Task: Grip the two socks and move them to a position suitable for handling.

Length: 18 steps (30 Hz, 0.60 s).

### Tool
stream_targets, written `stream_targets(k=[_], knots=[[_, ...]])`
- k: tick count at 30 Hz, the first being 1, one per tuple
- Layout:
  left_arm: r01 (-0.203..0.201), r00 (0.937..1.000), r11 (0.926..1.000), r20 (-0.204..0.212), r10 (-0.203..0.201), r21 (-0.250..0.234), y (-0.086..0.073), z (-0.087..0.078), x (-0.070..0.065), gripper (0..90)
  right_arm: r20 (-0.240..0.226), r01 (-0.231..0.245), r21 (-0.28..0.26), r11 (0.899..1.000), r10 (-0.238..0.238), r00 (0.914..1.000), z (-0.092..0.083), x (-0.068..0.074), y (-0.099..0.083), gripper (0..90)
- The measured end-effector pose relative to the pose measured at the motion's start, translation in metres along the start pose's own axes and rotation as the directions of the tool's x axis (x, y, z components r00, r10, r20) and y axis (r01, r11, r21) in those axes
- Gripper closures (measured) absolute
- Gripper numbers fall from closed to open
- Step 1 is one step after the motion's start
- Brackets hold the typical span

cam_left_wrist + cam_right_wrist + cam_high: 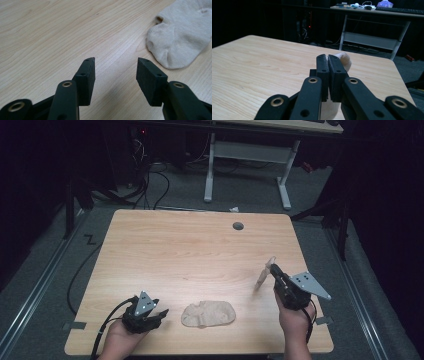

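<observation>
A beige sock (pixel 208 314) lies flat near the front edge of the wooden table (pixel 190 245); in the left gripper view this sock (pixel 180 37) sits up and to the right of the jaws. My left gripper (pixel 162 312) rests low at the front left, open, with bare wood between its pads (pixel 116 61). My right gripper (pixel 272 269) is raised over the table's right side, shut on a second beige sock (pixel 264 274) that hangs from its tips. In the right gripper view the jaws (pixel 327 57) are pressed together with that sock (pixel 344 60) bulging past them.
A grey cable hole (pixel 238 226) sits near the table's far edge. Beyond it stands a white-legged desk (pixel 247 155), with dark cables (pixel 150 180) on the floor. The table's back half is bare wood.
</observation>
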<state>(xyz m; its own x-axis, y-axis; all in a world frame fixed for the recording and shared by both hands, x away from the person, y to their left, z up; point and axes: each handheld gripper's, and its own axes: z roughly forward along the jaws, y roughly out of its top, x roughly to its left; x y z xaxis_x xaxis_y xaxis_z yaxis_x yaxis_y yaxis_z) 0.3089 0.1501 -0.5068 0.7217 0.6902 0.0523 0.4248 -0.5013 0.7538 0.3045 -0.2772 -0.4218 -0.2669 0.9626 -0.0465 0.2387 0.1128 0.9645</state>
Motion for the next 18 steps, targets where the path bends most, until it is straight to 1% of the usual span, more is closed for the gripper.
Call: stream_targets(k=[5,9,13,18], knots=[[0.005,1.0,1.0,-0.005,-0.005,-0.002,-0.001,-0.002,0.001,49.8,-0.037,0.017,0.052,0.999,-0.016,0.9992,0.015,0.009,-0.008,88.1],[0.01,0.9999,1.0,-0.011,-0.01,0.0,-0.002,-0.004,0.002,49.8,-0.068,0.037,0.069,0.997,-0.033,0.9971,0.024,0.021,-0.01,88.0],[0.02,0.9997,0.9998,-0.017,-0.02,-0.005,-0.004,-0.006,0.004,49.8,-0.108,0.076,0.085,0.994,-0.066,0.9919,0.034,0.036,-0.012,88.0],[0.018,0.9997,0.9998,-0.019,-0.018,-0.007,-0.005,-0.007,0.004,49.7,-0.156,0.095,0.113,0.989,-0.077,0.9848,0.048,0.053,-0.016,87.9]])
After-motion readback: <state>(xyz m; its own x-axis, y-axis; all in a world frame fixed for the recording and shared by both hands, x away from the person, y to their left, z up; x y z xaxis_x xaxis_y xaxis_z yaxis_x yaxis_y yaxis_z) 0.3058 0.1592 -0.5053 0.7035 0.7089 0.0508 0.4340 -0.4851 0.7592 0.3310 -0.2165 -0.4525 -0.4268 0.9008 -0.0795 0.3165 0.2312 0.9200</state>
